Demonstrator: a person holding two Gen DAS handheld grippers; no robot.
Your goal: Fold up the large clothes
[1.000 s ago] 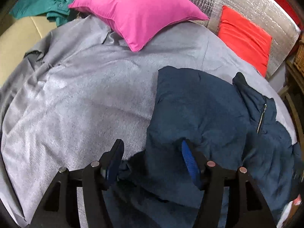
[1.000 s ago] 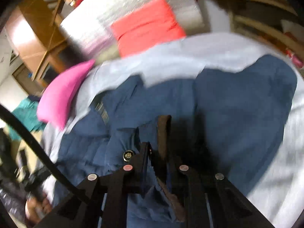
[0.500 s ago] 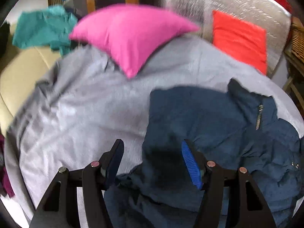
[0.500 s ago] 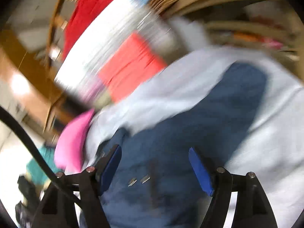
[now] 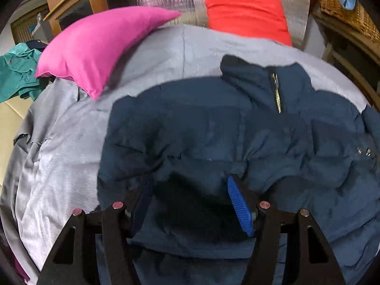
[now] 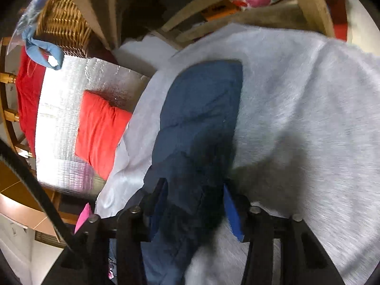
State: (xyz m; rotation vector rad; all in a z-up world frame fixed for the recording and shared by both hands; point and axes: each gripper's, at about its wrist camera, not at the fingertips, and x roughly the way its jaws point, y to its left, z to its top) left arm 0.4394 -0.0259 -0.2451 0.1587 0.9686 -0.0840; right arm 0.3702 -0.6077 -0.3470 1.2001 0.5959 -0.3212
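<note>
Jacket: navy, padded, lies spread on the grey sheet; collar points toward the red cushion; zip shows at the collar, two snaps near the right edge of the left view.
Sleeve: in the right view a navy sleeve runs out flat over the sheet, its cuff end toward the wooden furniture.
Left gripper: released, jaws wide apart, holds nothing; hangs over the jacket's near part; blue pad visible on the right finger, the other finger dark against the cloth.
Right gripper: released, jaws apart, straddling the sleeve near its root; whether the fingers touch the cloth, cannot tell.
Pink pillow: rests on the sheet, up and left of the jacket, apart from it.
Red cushion, right view: leans on a silver quilted panel at the sheet's edge.
Teal garment: crumpled beyond the sheet's left edge.
Basket: wicker, above the silver panel, blue cloth draped on it.
Sharpness: both views slightly motion-blurred.
</note>
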